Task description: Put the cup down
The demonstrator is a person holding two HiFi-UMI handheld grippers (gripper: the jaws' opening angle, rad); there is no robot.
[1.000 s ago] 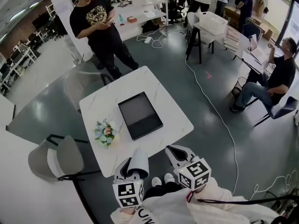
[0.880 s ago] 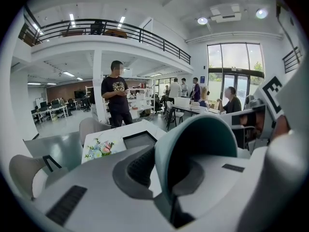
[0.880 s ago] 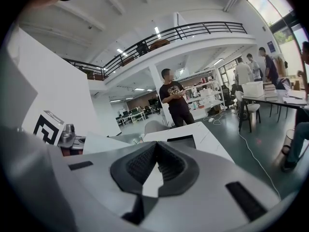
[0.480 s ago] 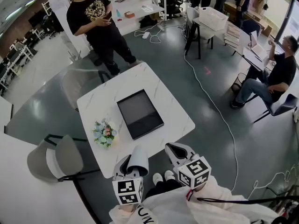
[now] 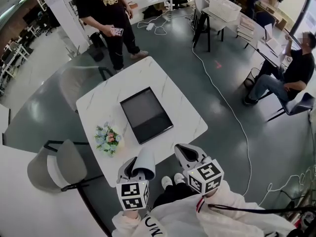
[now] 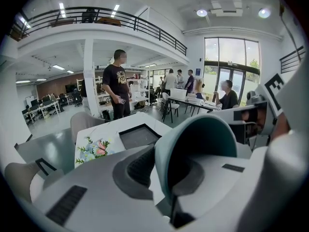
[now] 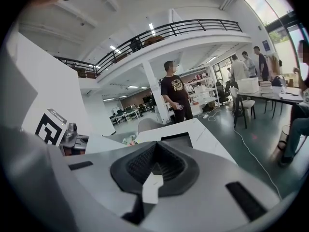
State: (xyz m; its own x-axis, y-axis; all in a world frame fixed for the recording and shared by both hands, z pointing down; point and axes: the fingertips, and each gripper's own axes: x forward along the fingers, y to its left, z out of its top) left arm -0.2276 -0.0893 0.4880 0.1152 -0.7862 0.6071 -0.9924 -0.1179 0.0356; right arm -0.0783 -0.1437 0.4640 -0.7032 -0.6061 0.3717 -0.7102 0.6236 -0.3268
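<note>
A: Left claw (image 5: pixel 138 168) status?

B: Closed on the cup (image 5: pixel 144 165). In the left gripper view the cup (image 6: pixel 195 141) lies on its side with its mouth facing the camera, teal inside and pale outside. Looks like a wall pinch: one pad on the outside, the other jaw in the mouth.

A: Where is the cup relative to the bench (image 5: pixel 98 105)?

B: In the head view it overlaps the bench's near edge. It's held in the claw. Can't tell if it touches the top.

A: Right claw (image 5: pixel 186 153)?

B: Jaws together, nothing gripped. The right gripper view shows the pads (image 7: pixel 145 164) meeting. It sits just right of the left claw, also at the near edge.

A: What's on the bench?

B: A black tray (image 5: pixel 146 115) roughly in the middle, lying flat. Small bunch of flowers (image 5: pixel 108 138) to its left, near the front. Both are well clear of the cup.

A: Surroundings?

B: Grey chair (image 5: pixel 57 164) at the bench's left. A standing person (image 5: pixel 106 4) beyond the far side holds a phone (image 5: pixel 117 31). A seated person (image 5: pixel 296 70) is far right.
</note>
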